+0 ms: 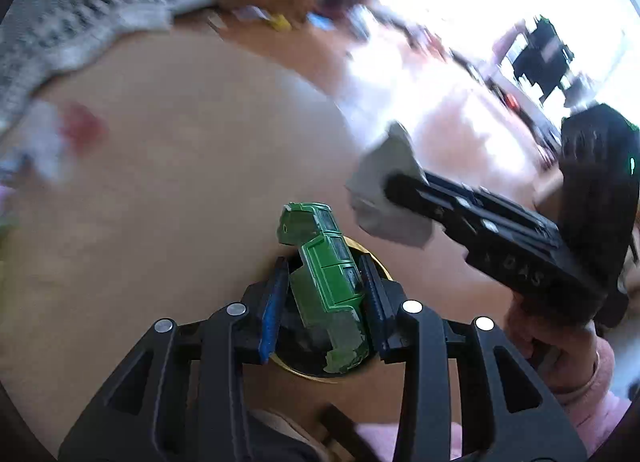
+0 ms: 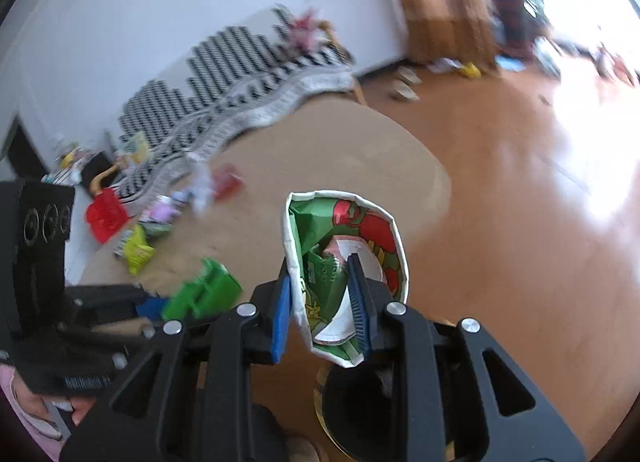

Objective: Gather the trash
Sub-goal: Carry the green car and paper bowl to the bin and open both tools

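Left hand-held gripper (image 1: 326,286) is pinching a green toy car (image 1: 328,274) between its blue pads, as I see it through its own camera; the car sits nose-up over a dark round bin with a gold rim (image 1: 298,372) below. Beyond it lies the tan surface (image 1: 180,181), with blurred white and red scraps (image 1: 64,137) near its far left edge. To the right, my right hand-held gripper (image 2: 320,294) grips a crumpled green-and-red paper wrapper (image 2: 360,229) by its wall, one pad inside and one outside. From its camera the wrapper hangs above the same bin, just off the surface's edge. More litter (image 2: 136,250) lies along the surface's left side.
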A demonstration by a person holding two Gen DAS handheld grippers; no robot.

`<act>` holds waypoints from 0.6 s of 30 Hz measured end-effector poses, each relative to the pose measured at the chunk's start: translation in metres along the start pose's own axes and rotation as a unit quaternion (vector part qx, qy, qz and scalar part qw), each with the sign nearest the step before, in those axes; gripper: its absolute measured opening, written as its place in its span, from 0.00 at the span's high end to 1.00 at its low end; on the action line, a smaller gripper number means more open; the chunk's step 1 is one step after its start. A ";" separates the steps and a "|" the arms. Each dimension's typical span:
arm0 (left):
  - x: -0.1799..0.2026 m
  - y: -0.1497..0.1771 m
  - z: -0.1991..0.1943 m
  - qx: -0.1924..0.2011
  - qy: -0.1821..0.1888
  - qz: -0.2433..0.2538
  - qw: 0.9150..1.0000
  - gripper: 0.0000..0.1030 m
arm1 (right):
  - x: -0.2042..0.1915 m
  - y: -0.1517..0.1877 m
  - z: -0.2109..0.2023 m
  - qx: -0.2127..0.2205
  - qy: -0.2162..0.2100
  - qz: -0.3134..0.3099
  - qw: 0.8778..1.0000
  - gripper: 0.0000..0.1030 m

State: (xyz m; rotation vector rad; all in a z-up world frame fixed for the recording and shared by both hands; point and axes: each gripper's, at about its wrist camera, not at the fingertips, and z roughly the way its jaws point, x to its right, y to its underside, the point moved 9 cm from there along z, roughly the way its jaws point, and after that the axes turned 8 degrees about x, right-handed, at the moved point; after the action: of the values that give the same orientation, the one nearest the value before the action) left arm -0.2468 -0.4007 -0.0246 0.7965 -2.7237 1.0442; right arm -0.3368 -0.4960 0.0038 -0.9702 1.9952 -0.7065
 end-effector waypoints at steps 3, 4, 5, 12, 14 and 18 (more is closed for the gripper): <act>0.010 0.050 0.056 -0.065 0.012 -0.007 0.998 0.65 | 0.053 0.058 0.011 -0.055 0.017 0.064 0.996 0.74; 0.008 0.072 0.074 -0.107 0.003 -0.009 0.994 0.66 | 0.069 0.084 0.017 -0.079 0.024 0.083 0.993 0.74; 0.008 0.079 0.082 -0.128 0.004 -0.010 0.992 0.66 | 0.078 0.098 0.018 -0.090 0.023 0.096 0.991 0.74; 0.007 0.072 0.095 -0.129 -0.009 0.007 0.992 0.66 | 0.107 0.114 0.021 -0.097 0.020 0.136 0.986 0.74; 0.007 0.071 0.098 -0.131 -0.010 0.008 0.991 0.66 | 0.108 0.117 0.021 -0.100 0.017 0.142 0.985 0.74; 0.013 0.070 0.101 -0.132 -0.010 0.011 0.991 0.66 | 0.108 0.125 0.028 -0.108 0.014 0.153 0.982 0.74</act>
State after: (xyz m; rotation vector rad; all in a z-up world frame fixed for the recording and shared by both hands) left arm -0.2863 -0.4284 -0.1387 0.7361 -2.8131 0.6599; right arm -0.4034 -0.5197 -0.1479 -0.7517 2.2159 -0.3405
